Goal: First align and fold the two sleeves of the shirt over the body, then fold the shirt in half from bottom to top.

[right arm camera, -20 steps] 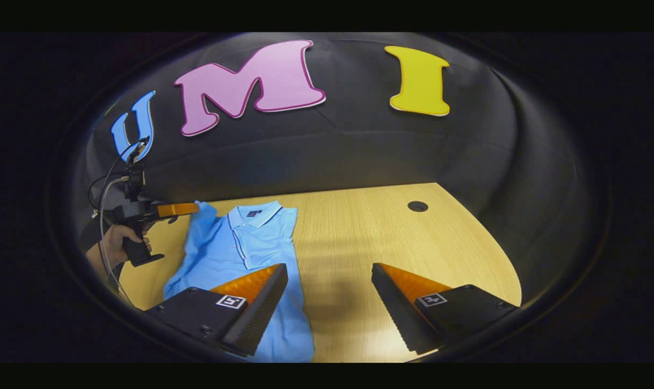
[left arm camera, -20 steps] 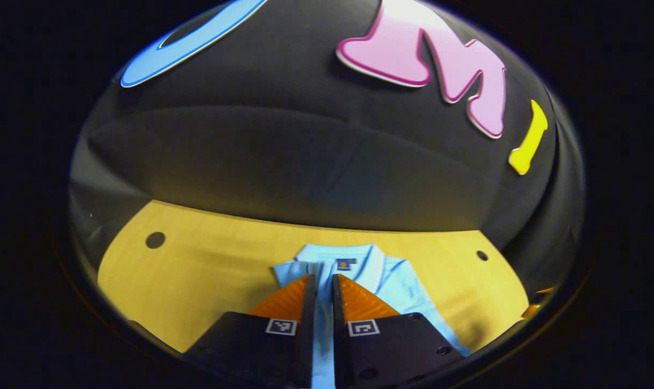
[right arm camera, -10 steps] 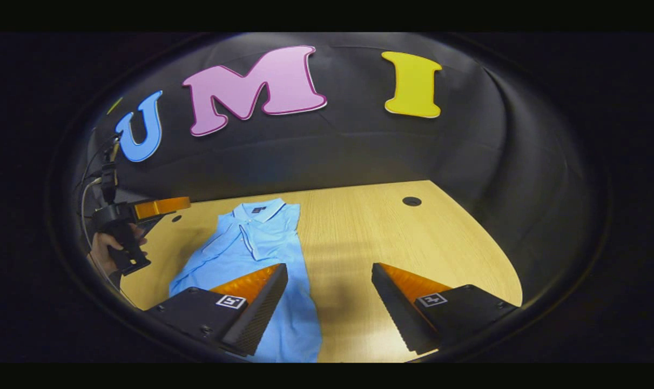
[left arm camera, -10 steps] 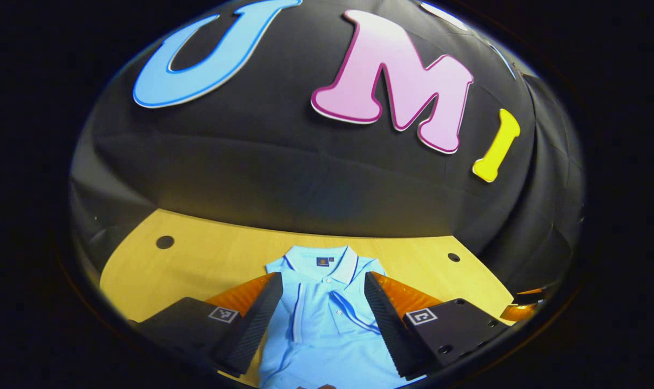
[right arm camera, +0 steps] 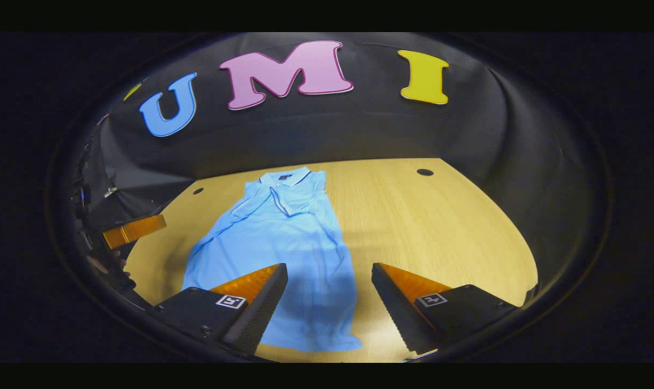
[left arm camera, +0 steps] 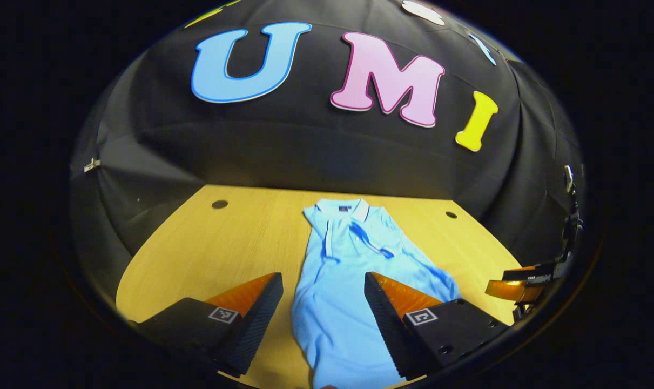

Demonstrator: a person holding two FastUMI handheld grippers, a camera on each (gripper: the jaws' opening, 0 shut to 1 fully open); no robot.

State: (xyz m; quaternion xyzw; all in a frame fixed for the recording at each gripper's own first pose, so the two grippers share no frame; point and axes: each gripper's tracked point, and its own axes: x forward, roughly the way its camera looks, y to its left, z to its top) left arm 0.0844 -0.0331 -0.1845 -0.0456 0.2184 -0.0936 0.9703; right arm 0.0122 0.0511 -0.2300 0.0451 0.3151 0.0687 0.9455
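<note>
A light blue polo shirt (left arm camera: 332,292) (right arm camera: 283,243) lies flat and lengthwise on the wooden table (left arm camera: 197,254), collar (left arm camera: 340,208) at the far end. A trimmed sleeve is folded across its chest. My left gripper (left arm camera: 322,281) hangs open above the shirt's lower body, with nothing between its fingers. My right gripper (right arm camera: 329,268) is open too, above the shirt's right edge near the hem. The right gripper view has the left gripper (right arm camera: 132,229) at the far left with a hand (right arm camera: 105,265) under it. At the right edge of the left gripper view is the right gripper (left arm camera: 516,286).
The table (right arm camera: 440,227) has small round holes near its far corners (left arm camera: 219,204) (left arm camera: 451,215) (right arm camera: 425,172). Black cloth walls close the booth behind and beside the table. Bare wood lies on both sides of the shirt.
My left gripper opened and let go of the sleeve it held, leaving it over the chest. Both grippers have drawn back toward the shirt's hem end.
</note>
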